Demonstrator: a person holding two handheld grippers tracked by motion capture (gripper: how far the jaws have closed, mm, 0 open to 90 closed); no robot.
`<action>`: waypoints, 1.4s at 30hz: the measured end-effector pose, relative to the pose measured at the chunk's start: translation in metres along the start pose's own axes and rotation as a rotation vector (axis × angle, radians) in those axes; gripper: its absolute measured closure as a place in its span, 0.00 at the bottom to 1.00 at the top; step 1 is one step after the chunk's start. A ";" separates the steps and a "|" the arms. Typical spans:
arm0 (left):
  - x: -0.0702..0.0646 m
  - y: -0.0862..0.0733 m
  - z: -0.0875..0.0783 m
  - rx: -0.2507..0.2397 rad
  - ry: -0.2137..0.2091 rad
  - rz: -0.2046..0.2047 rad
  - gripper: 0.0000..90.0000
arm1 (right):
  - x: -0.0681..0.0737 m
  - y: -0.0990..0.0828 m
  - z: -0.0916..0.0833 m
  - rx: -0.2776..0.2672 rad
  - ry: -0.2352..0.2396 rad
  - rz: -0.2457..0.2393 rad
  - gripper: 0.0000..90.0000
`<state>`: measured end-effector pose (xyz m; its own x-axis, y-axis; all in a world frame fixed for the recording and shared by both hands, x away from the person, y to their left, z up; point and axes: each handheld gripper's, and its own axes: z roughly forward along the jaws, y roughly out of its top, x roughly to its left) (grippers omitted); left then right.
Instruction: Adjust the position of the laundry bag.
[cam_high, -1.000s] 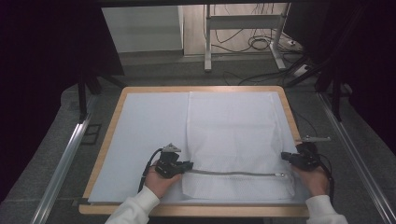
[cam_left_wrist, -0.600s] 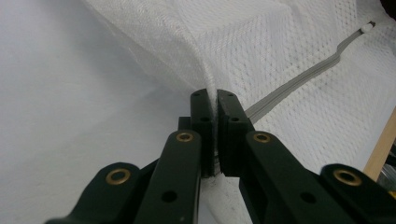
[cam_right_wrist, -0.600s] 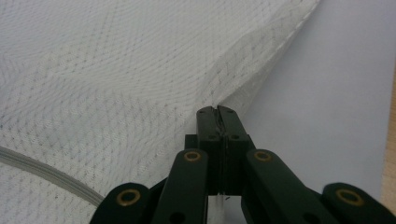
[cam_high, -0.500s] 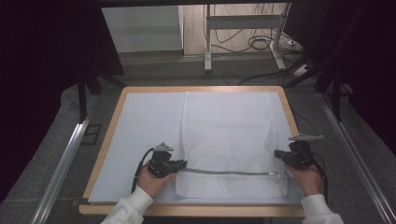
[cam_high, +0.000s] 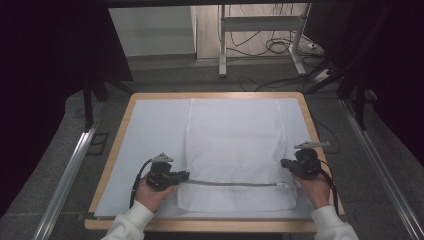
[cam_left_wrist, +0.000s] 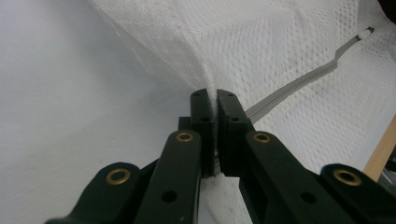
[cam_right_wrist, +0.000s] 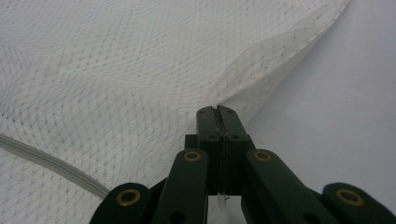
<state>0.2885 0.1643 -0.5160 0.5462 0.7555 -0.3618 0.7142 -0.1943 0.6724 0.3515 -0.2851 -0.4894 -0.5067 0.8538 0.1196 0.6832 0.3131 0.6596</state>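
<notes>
On the table, both grippers' jaws pinch the mesh bag.

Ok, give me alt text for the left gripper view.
Black left tongs are shut on a raised fold of a white mesh bag, whose grey zipper runs off to the upper right. The bag lies on a white sheet.

Left gripper and right gripper both clamped, low, apart.

Mesh bag edge hidden between each gripper's clamped jaws
</notes>
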 end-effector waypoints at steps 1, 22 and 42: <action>0.003 -0.001 -0.002 0.000 0.003 -0.004 0.98 | 0.002 0.001 0.002 0.001 0.002 -0.003 0.98; 0.042 -0.023 -0.034 -0.004 0.037 -0.060 0.97 | 0.032 0.009 0.021 0.017 0.062 -0.048 0.98; 0.048 -0.028 -0.033 0.023 0.062 -0.063 0.97 | 0.030 0.001 0.029 0.047 0.069 -0.041 0.98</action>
<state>0.2803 0.2266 -0.5316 0.4720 0.8037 -0.3622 0.7567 -0.1586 0.6342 0.3521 -0.2470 -0.5064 -0.5685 0.8098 0.1450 0.6845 0.3678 0.6295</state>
